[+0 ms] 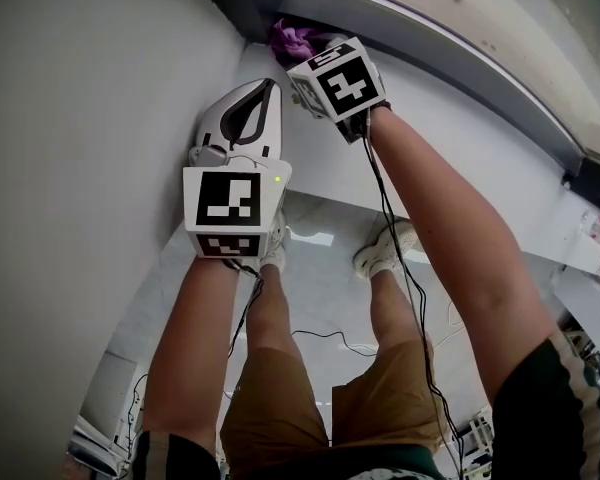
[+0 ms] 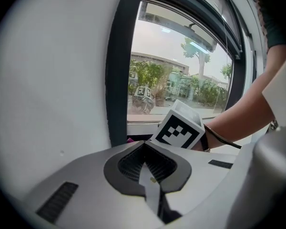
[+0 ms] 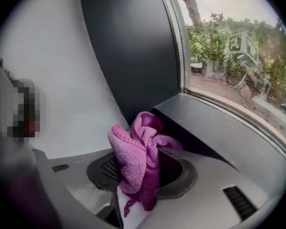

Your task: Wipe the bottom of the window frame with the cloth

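White painted wall (image 1: 70, 128) fills the left side. Just beside it is my left gripper (image 2: 145, 151), white plastic with a marker cube, over the white window sill (image 1: 460, 158). Its jaws are together with nothing between them. I can't tell if it touches the wall.

Right of it, the crumpled magenta microfibre cloth (image 3: 136, 159) is pinched in my right gripper (image 3: 139, 173). The jaws are clamped on the cloth's lower part, and the bunched top sticks out past the tips. A short tail hangs below.

The cloth sits at the left corner of the dark grey window frame (image 3: 128, 51), where the upright meets the grey bottom rail (image 3: 224, 128). The bunch is pushed up against the dark recess there. In the head view the cloth peeks out just above the right gripper's cube, tucked in the same corner.

Further right the bottom rail runs along under the glass pane (image 3: 238, 56), with trees and greenery outside.
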`<act>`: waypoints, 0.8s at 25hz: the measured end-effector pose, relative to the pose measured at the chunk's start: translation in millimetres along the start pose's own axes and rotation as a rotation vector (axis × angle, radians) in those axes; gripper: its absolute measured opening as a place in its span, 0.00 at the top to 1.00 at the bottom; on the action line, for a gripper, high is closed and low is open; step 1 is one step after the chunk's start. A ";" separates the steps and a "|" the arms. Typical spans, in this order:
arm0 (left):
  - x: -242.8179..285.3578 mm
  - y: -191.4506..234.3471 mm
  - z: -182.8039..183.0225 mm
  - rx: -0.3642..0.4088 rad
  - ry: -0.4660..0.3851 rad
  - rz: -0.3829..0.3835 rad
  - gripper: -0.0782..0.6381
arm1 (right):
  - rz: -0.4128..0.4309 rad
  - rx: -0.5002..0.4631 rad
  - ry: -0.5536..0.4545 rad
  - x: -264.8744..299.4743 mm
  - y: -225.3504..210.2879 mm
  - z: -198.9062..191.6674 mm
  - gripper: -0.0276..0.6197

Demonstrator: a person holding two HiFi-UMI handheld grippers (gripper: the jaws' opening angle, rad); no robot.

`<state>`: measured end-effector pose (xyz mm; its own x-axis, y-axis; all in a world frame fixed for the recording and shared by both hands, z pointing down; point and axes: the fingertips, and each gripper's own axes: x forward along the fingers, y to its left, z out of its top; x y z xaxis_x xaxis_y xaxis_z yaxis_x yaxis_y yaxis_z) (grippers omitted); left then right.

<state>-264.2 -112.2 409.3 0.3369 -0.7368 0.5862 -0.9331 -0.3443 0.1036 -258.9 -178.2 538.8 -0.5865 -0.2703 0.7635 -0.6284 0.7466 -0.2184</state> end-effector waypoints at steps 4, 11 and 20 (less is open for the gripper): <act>-1.0 -2.9 -2.7 0.008 0.005 -0.011 0.88 | 0.028 -0.088 0.015 4.0 10.1 0.0 0.70; -8.2 -2.2 -7.6 -0.015 0.008 -0.004 0.88 | 0.048 -0.113 0.024 6.8 20.5 -3.4 0.70; -20.6 0.0 -17.1 -0.028 0.017 0.022 0.88 | 0.192 -0.160 0.055 7.4 57.8 -13.2 0.70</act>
<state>-273.3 -87.1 410.9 0.3142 -0.7339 0.6022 -0.9436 -0.3111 0.1131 -292.8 -129.0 539.9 -0.6560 -0.0839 0.7501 -0.4169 0.8687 -0.2674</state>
